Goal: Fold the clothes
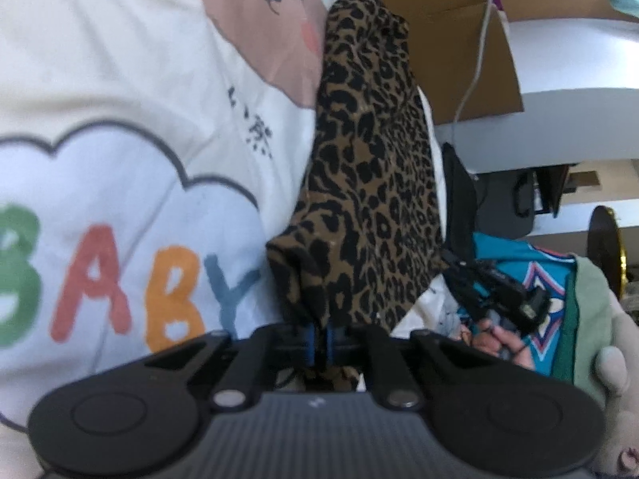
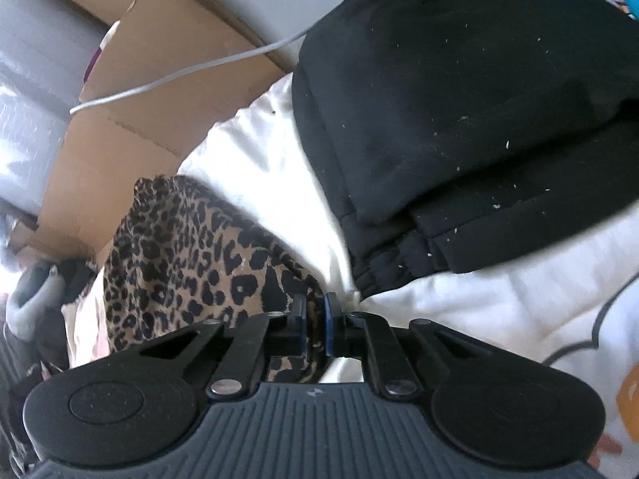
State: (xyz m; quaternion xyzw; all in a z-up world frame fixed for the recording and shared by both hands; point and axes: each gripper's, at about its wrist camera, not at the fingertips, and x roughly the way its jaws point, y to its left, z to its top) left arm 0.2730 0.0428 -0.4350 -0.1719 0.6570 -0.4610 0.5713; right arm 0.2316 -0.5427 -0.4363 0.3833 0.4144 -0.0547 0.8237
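- Two grips carry this step: the left gripper (image 1: pixel 322 339) has its fingers pinching the near hem of the leopard-print garment (image 1: pixel 367 183), and the right gripper (image 2: pixel 316 329) pinches another edge of the same cloth, its fingers nearly together on the fabric.
- In the left wrist view the garment runs from 6 o'clock up toward 12, over the white "BABY" blanket (image 1: pixel 120 99); in the right wrist view it bunches out toward 9 o'clock.
- We judge the cloth is held at two points, ready to be spread or laid.
- We should draw the two edges apart until the fabric is taut, then lower it flat onto the bare blanket.
- We should keep clear of the black garment (image 2: pixel 459 99) at 1 o'clock and the white cable (image 2: pixel 191 68), which could snag.
- We keep both pinches firm, as thin fabric may slip.
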